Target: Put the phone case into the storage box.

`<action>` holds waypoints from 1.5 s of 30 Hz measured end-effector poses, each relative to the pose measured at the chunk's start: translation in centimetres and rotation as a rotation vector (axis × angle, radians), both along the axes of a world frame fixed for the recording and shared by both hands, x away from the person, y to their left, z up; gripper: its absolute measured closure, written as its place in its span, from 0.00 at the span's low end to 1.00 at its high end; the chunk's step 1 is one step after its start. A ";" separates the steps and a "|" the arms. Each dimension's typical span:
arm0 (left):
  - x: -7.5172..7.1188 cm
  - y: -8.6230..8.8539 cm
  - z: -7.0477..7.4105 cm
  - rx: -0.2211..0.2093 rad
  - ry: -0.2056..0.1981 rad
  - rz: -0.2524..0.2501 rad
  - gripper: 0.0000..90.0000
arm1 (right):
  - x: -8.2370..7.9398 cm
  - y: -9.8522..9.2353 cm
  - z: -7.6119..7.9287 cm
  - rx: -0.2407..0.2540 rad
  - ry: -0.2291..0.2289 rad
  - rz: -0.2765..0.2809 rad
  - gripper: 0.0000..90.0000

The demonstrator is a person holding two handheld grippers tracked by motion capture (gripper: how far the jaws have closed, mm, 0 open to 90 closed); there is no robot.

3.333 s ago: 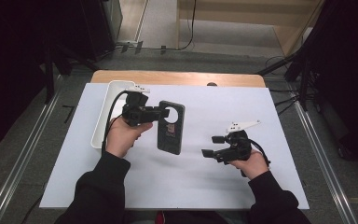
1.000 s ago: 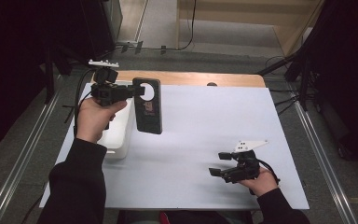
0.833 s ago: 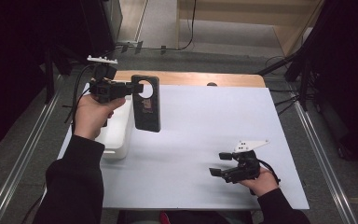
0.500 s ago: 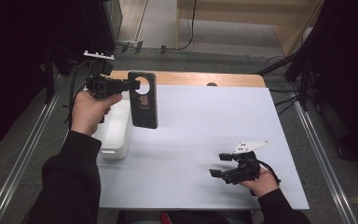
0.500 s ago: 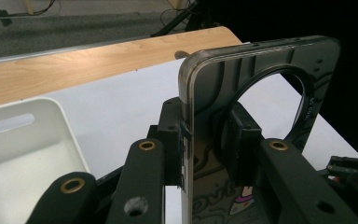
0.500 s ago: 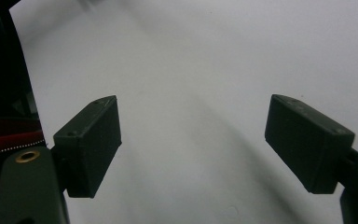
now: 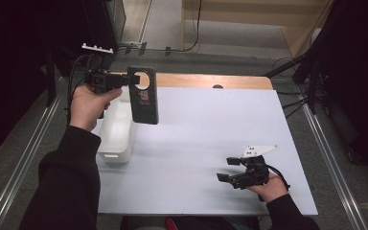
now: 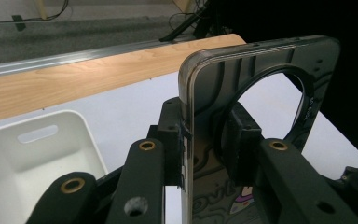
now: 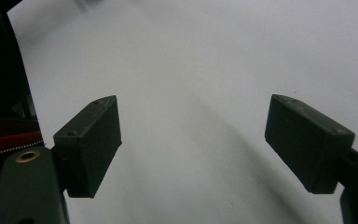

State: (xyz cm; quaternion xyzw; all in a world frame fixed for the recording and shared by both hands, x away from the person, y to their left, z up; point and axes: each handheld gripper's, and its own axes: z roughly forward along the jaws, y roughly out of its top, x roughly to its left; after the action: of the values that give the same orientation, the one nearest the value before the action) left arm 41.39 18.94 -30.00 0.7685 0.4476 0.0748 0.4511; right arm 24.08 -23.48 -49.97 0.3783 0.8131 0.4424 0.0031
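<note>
A black phone case (image 7: 143,95) with a round camera hole hangs in the air at the back left, above the far end of the white bin (image 7: 117,132). My left gripper (image 7: 127,80) is shut on the case's top edge beside the hole. In the left gripper view both pads (image 8: 244,140) press on the case (image 8: 265,84), which stands edge-on between them, and the bin (image 8: 32,163) lies below at the left. My right gripper (image 7: 229,169) rests low over the white table (image 7: 211,124) at the front right, open and holding nothing, its pads (image 9: 91,140) wide apart over bare white surface.
A wooden strip (image 7: 206,80) runs along the table's far edge, with a small dark knob (image 7: 217,86) on it. Metal rails (image 7: 326,158) flank the table on both sides. Cables (image 7: 199,19) lie on the grey floor beyond.
My left gripper has lifted the phone case off the table and carried it left and toward the back, above the bin. The right gripper has drawn back toward the front edge and then stayed put.
</note>
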 end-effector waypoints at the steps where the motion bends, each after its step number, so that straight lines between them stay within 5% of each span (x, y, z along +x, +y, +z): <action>1: 0.1 0.1 0.0 0.001 0.000 0.004 0.79 | 0.0 0.0 0.0 0.000 -0.001 0.000 0.19; 45: 3.4 4.1 0.2 0.028 -0.035 0.113 0.79 | -0.1 -0.2 -0.3 0.005 0.015 -0.009 0.19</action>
State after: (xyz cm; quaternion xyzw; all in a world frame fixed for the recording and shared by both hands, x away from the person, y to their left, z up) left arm 44.79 23.06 -29.83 0.7468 0.4810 0.1198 0.4433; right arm 23.97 -23.68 -50.26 0.3852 0.8103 0.4415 -0.0018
